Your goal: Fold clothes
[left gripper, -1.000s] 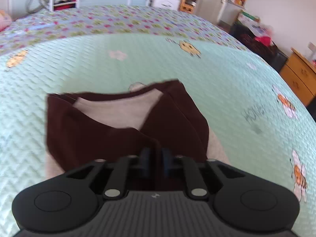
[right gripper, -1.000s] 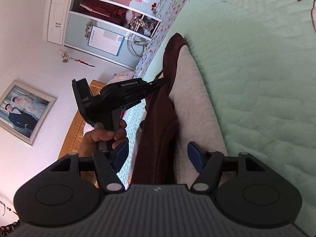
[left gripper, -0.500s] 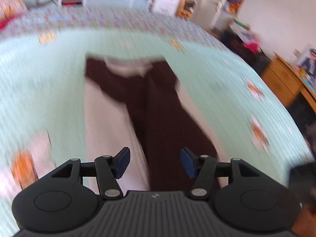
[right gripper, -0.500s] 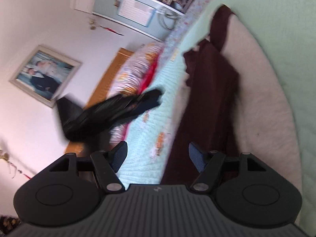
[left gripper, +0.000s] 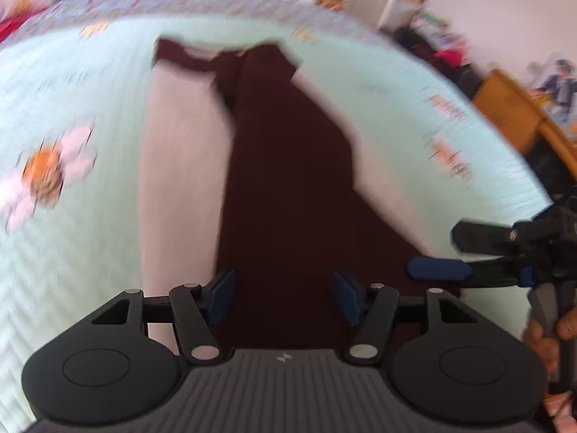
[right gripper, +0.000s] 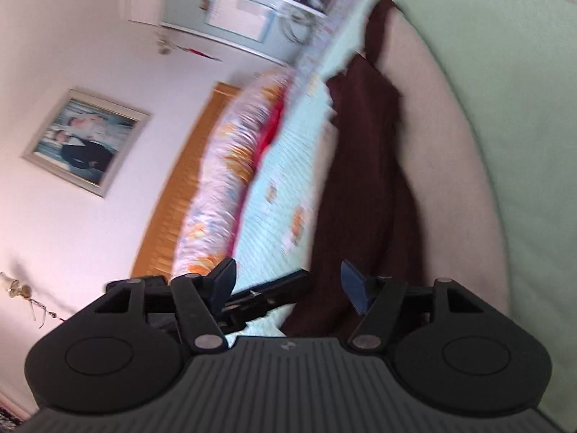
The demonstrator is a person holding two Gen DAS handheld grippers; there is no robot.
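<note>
A garment with a beige body [left gripper: 180, 180] and maroon sleeves [left gripper: 288, 180] lies lengthwise on the bed, the sleeves folded along its middle. My left gripper [left gripper: 283, 297] hangs over the near end of the maroon strip. Its jaws are opening, and the blue pads stand apart without pressing the cloth. At the right edge a hand holds my right gripper [left gripper: 454, 252], pointing in sideways over the hem. In the right wrist view the right gripper [right gripper: 288, 285] is open and empty beside the maroon cloth [right gripper: 368, 180], with the left gripper [right gripper: 274, 288] just behind it.
The mint-green quilted cover [left gripper: 72, 252] with bee and flower prints spreads all around the garment. A long printed pillow [right gripper: 223, 180] and a wooden headboard [right gripper: 180, 187] lie to one side. A wooden dresser [left gripper: 512, 115] stands off the bed at the right.
My left gripper was shut on the maroon sleeve; it has let go, opened and drawn back to the garment's near end. The right gripper has swung a little, still open.
</note>
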